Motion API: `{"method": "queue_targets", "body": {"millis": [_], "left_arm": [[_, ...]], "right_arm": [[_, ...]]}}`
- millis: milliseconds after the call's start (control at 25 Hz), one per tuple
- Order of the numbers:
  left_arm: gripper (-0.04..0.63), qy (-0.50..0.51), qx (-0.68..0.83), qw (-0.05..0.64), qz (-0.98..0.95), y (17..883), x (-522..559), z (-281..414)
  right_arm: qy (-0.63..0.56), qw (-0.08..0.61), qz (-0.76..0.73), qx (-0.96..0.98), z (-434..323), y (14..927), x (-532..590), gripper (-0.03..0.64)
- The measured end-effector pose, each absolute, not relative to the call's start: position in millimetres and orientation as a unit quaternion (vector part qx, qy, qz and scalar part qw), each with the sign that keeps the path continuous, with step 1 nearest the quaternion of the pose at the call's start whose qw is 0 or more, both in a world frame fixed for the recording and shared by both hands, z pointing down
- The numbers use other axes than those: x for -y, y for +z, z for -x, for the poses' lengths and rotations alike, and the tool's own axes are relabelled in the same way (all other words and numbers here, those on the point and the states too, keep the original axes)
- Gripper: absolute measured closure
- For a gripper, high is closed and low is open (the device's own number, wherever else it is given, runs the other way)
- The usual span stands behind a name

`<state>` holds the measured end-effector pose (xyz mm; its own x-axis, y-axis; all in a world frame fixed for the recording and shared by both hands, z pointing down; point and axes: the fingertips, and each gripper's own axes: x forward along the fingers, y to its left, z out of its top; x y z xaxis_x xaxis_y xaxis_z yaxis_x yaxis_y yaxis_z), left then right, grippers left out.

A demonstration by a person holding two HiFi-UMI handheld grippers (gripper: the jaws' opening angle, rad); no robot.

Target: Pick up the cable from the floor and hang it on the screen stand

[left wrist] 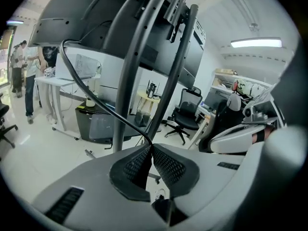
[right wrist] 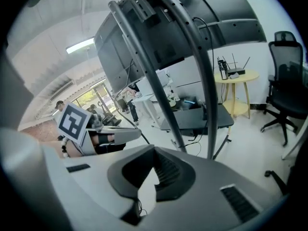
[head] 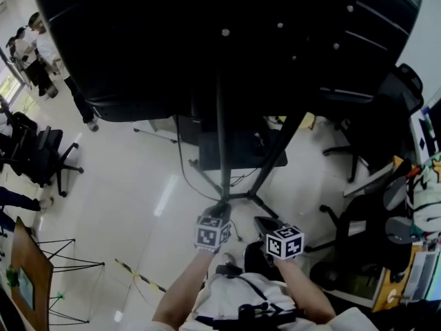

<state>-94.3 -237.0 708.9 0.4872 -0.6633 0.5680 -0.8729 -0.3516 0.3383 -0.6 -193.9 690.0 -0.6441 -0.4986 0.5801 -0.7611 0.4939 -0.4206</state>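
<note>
At the bottom of the head view, the left gripper [head: 220, 211] and the right gripper [head: 266, 225] sit side by side, each carrying a white cube with black square markers. Both point at the base of the dark tubular metal screen stand [head: 222, 136]. The stand's splayed legs rest on the glossy pale floor [head: 138, 185]. The large black flat screen [head: 207, 40], with a matte back panel dotted with screw heads, fills the top of the view.

Left gripper view: the left gripper [left wrist: 150, 150] has its ribbed black rubber pads [left wrist: 168, 167] clamped on the thin, round black cable [left wrist: 120, 120] at the jaw tips. The cable rises to the upper left in a smooth arc in front of the stand's curved grey tubes [left wrist: 132, 66], clear of the floor.

Right gripper view: the right gripper [right wrist: 155, 153] has its jaws closed tip to tip with nothing between the textured pads. The stand tubes [right wrist: 159, 76] and screen back [right wrist: 144, 42] stand ahead. The left gripper's marker cube [right wrist: 72, 121] appears at the left.
</note>
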Motion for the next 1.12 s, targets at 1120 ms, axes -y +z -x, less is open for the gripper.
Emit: {"method": "queue_targets", "body": {"millis": [1120], "left_arm": [[0.581, -0.010, 0.461, 0.361, -0.810, 545.5, 187.1, 20.1]], "right_arm": [[0.313, 0.143, -0.331, 0.879, -79.0, 636.9, 157.1, 0.612]]}}
